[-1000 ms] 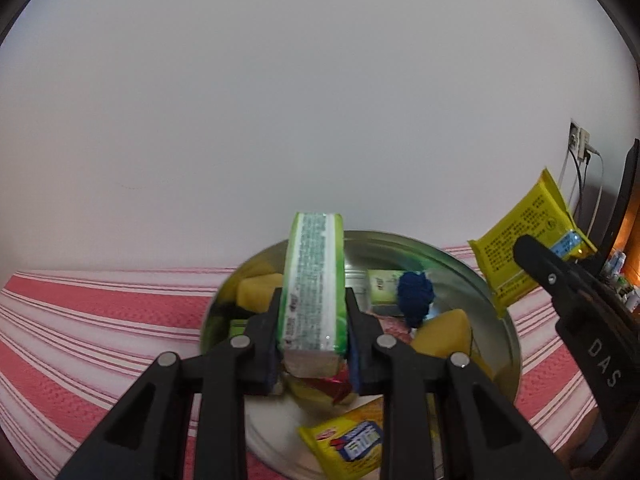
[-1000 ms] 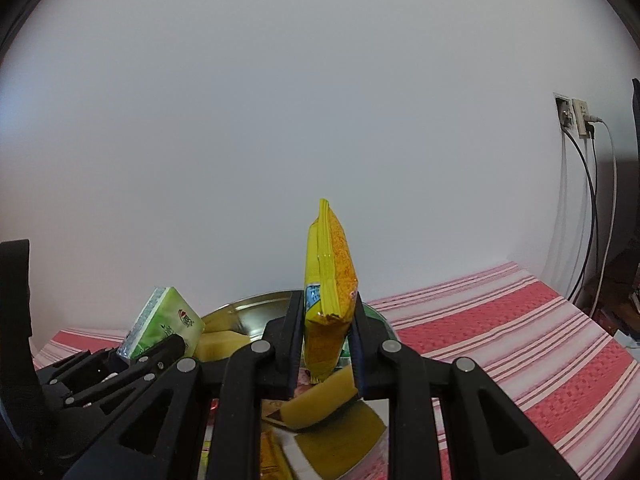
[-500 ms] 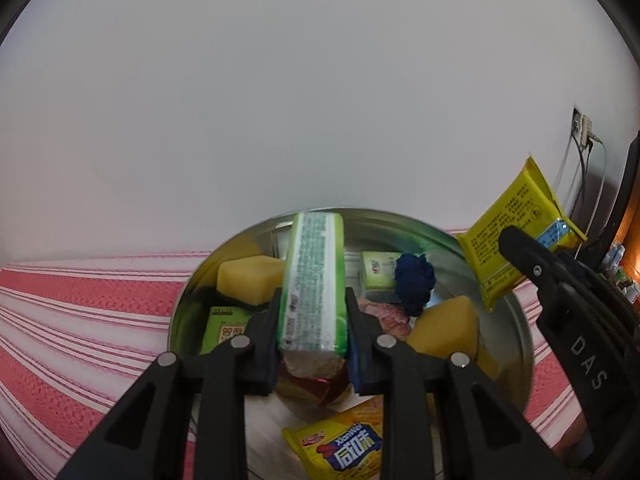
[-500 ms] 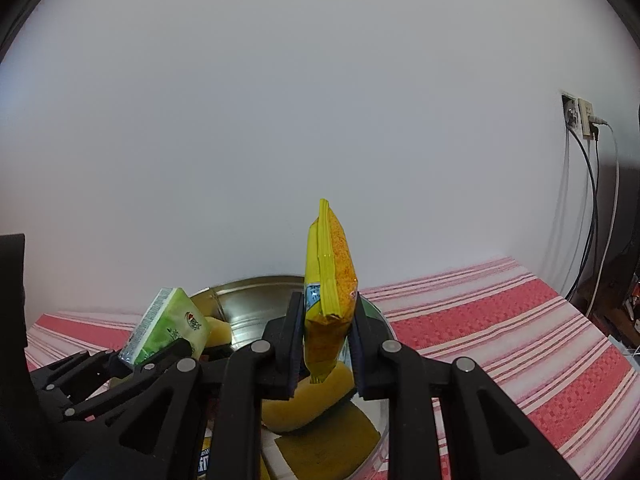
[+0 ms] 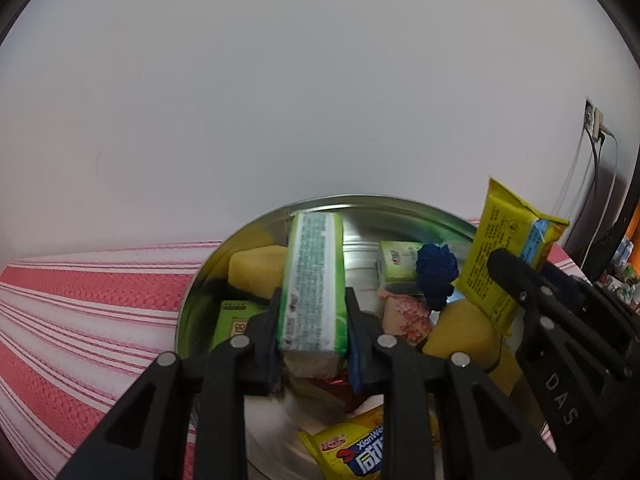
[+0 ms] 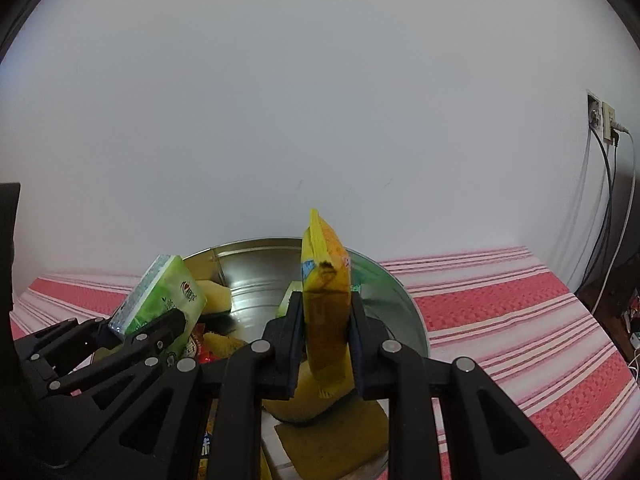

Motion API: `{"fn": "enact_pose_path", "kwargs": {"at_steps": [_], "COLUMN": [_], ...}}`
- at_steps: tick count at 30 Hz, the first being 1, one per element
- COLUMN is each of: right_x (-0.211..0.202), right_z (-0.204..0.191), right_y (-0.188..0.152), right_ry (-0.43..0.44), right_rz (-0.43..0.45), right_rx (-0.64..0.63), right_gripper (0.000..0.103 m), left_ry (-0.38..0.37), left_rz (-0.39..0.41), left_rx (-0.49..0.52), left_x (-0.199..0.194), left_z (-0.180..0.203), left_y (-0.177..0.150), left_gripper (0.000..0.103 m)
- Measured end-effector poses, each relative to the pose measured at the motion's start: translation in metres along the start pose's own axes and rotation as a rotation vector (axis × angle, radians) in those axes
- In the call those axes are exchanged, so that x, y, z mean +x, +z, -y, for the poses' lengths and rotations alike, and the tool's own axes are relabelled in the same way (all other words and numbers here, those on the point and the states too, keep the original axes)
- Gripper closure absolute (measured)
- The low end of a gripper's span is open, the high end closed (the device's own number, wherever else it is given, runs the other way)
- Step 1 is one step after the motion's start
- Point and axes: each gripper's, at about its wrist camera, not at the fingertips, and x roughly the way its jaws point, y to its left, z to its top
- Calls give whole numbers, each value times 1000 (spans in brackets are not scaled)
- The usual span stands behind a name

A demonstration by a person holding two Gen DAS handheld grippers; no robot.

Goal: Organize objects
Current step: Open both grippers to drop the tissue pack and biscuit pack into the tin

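The left gripper (image 5: 313,322) has its jaws clamped on a green tissue pack (image 5: 314,284) above the metal basin (image 5: 400,204). The left view shows a blue cloth (image 5: 436,274) in the basin. The right gripper (image 6: 326,340) has its jaws clamped on a yellow packet (image 6: 326,300); the right view alone shows the striped worktop's (image 6: 500,320) right edge.

Each tool, the left tool (image 5: 312,312) and the right tool (image 6: 326,320), has 2 black plastic fingers with silver round screws; white "DAS" lettering marks the right tool's side.
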Motion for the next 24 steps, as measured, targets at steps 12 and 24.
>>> {"fn": "enact_pose_path", "kwargs": {"at_steps": [12,24], "right_x": [-9,-25], "right_z": [6,28], "right_y": [1,0], "right_ry": [183,178], "right_rz": [49,144], "right_rx": [85,172], "right_gripper": [26,26], "left_ry": [26,50], "left_rz": [38,45], "left_rx": [-25,-29], "left_x": [-15,-15], "left_z": [-5,-19], "left_y": [2,-5], "left_gripper": [0,0]}}
